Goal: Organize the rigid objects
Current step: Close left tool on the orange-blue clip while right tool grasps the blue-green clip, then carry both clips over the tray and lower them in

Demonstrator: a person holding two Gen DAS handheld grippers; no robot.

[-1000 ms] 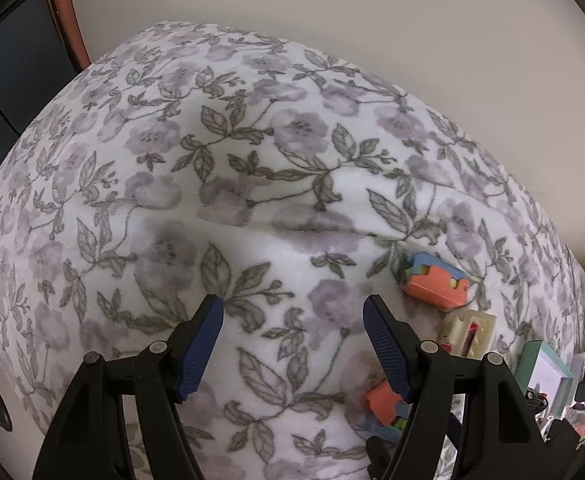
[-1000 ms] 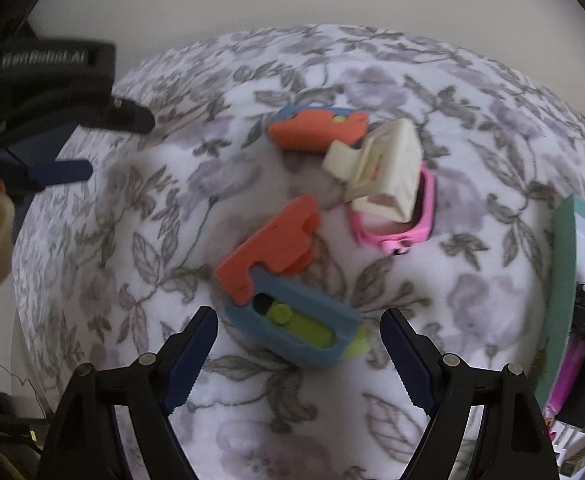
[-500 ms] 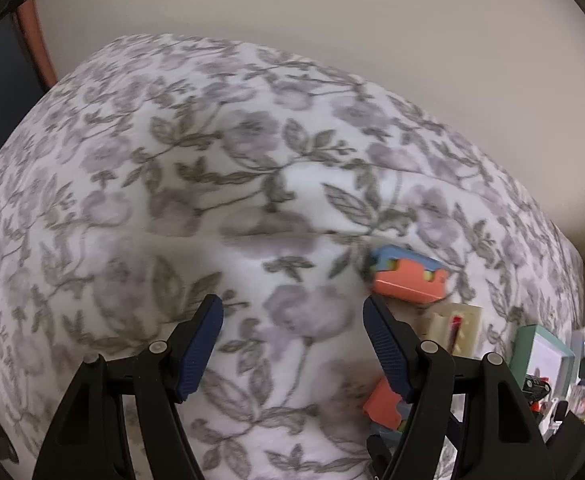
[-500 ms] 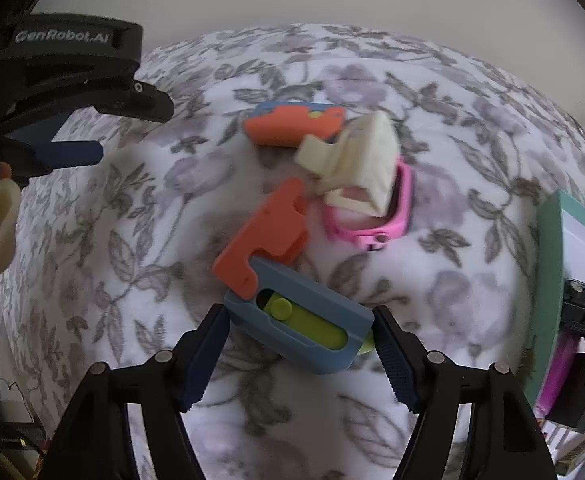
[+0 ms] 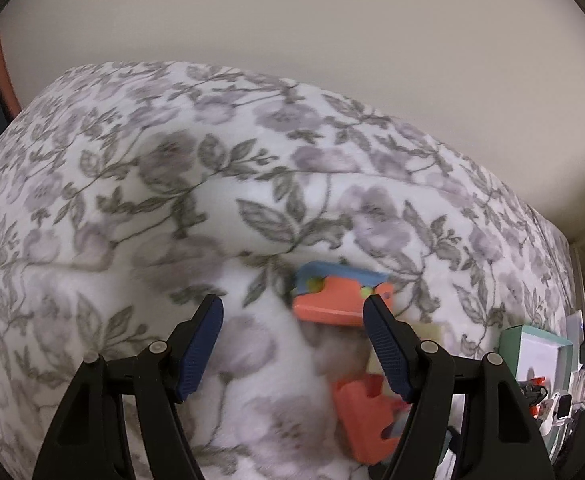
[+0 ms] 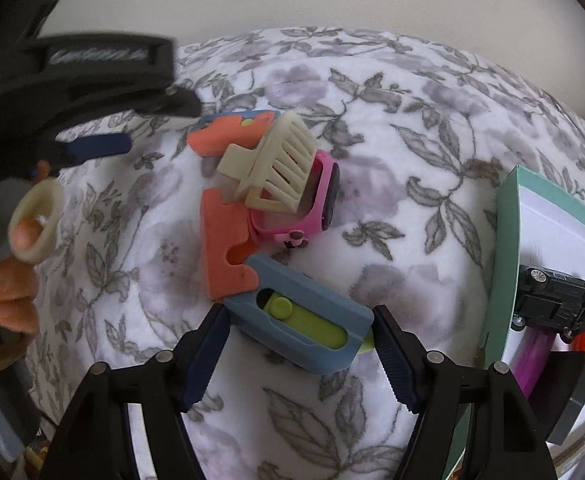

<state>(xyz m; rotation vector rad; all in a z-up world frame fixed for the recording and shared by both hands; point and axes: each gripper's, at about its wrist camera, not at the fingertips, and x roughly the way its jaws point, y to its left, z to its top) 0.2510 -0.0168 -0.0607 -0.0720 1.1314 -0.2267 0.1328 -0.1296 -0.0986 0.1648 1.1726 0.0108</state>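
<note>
Several toys lie on a floral blanket (image 6: 432, 184). A blue-and-orange toy with a green slider (image 6: 292, 320) lies nearest, its blue body between the open fingers of my right gripper (image 6: 298, 340). Behind it are a cream hair claw (image 6: 276, 164) on a pink watch (image 6: 316, 208), and a second orange-and-blue toy (image 6: 228, 132). My left gripper (image 5: 292, 320) is open and empty; that second toy (image 5: 340, 292) sits just ahead, near its right finger. The near toy's orange end (image 5: 364, 416) shows below.
A teal-edged white box (image 6: 508, 264) at the right holds a black toy car (image 6: 556, 300) and other small items; it also shows in the left wrist view (image 5: 532, 352). A beige wall rises behind the bed. The left gripper's body and hand (image 6: 12, 240) fill the right view's left side.
Both grippers moved forward toward the toys. My right gripper's fingers now flank the blue toy body. My left gripper swung right, bringing the far orange-and-blue toy close to its right finger.
</note>
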